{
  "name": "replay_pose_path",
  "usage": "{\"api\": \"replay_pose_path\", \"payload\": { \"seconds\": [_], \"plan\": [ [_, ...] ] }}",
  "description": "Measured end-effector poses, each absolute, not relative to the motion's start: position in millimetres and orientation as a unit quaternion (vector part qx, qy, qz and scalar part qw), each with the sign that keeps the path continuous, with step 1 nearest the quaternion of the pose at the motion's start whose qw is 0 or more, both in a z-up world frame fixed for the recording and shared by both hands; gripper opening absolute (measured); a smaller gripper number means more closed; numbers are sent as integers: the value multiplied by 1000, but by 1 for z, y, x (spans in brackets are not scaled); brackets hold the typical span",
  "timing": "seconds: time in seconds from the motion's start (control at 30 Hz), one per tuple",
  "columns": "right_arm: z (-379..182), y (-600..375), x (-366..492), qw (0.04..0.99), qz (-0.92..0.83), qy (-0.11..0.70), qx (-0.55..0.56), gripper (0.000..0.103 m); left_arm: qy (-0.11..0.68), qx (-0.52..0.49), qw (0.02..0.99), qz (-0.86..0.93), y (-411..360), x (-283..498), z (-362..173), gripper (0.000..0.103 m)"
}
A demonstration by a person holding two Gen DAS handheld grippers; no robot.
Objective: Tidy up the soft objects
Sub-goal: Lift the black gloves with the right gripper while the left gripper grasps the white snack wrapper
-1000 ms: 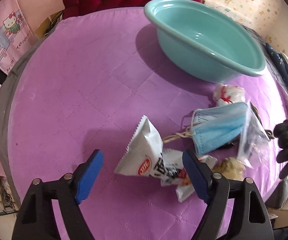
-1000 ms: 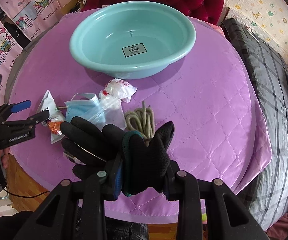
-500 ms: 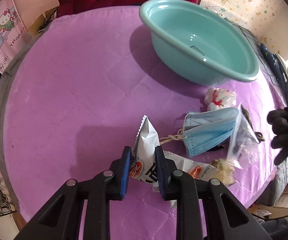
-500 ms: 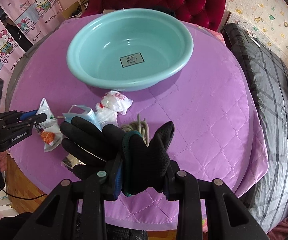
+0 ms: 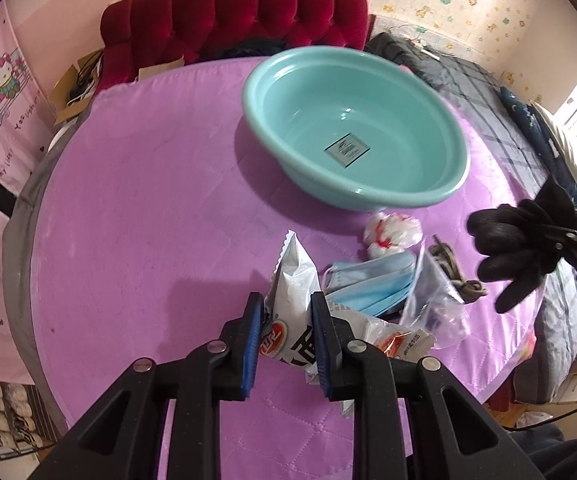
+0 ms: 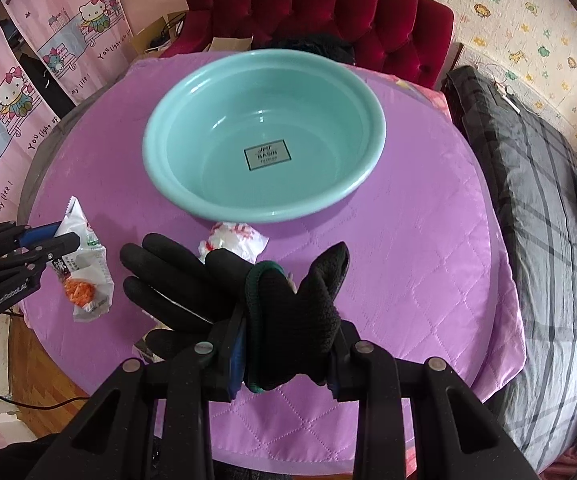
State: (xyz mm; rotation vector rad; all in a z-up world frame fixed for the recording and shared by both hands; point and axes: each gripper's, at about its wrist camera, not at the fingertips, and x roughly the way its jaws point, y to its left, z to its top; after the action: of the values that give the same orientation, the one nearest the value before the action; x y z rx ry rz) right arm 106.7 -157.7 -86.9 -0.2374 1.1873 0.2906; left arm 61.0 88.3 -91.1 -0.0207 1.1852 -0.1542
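Jaws both clenched: your left gripper pinches the snack bag, right gripper grips the glove by its cuff, both seemingly bound for the basin.

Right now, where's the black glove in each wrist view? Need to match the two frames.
Left wrist: black glove at the right edge, mid-height, hanging from the right gripper above the purple table cover.
Right wrist: glove at bottom centre, pinched between the right gripper's fingers, its fingers splayed to the left.
Shared landmark: the teal basin, beyond the glove in both views, label on its floor.
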Motion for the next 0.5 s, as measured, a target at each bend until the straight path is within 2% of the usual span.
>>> {"api": "replay_pose_path", "payload": {
  "seconds": [0.5],
  "plan": [
    [-79, -154, 134, 816, 135, 551, -108, 33, 553, 4, 826, -109, 57, 85, -72, 25]
  ]
}}
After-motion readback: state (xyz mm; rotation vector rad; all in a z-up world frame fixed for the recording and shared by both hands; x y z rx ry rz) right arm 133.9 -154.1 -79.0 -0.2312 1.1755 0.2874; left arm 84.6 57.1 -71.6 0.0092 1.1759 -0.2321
